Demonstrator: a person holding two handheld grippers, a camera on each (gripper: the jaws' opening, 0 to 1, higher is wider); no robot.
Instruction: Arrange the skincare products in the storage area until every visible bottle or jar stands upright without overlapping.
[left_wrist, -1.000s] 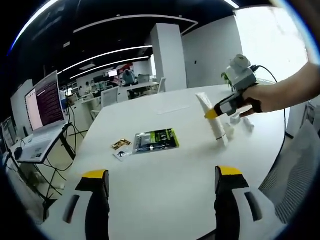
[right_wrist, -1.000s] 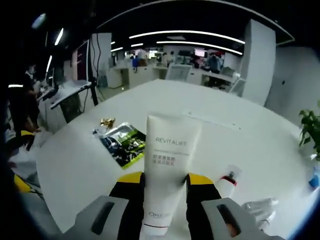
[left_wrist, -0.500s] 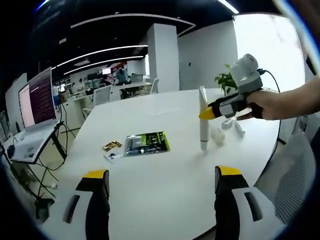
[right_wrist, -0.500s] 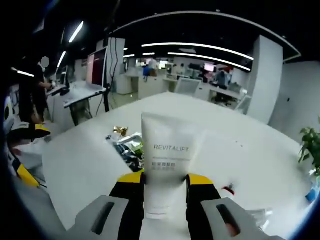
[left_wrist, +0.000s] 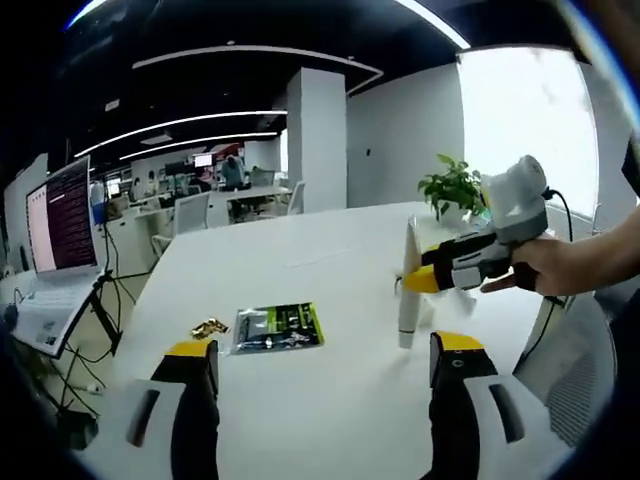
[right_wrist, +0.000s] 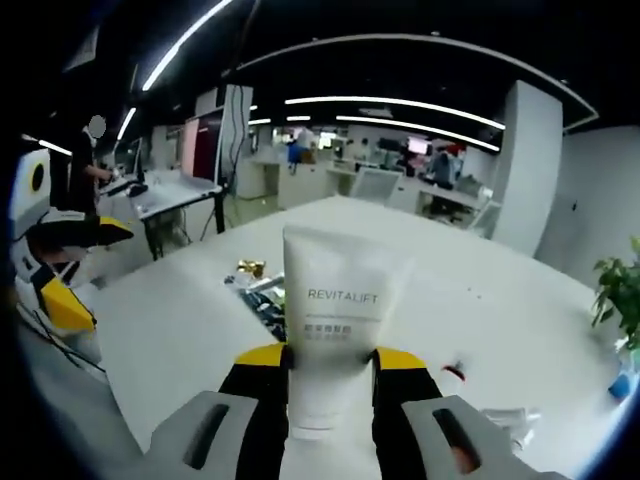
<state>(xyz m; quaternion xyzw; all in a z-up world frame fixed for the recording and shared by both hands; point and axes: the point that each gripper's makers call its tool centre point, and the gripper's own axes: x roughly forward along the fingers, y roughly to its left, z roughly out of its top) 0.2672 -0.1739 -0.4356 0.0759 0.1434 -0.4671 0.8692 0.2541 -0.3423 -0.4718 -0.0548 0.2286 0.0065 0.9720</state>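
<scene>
One tube (right_wrist: 338, 330), clamped upright by right gripper (right_wrist: 330, 385) for standing on table (left_wrist: 330, 400); left gripper (left_wrist: 325, 385) spread, empty.

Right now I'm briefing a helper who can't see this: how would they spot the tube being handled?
On the big white table, look toward the potted plant end. There the right tongs clamp a tall white tube marked REVITALIFT, standing upright. It is the only thing gripped, while the green packet lies flat.
</scene>
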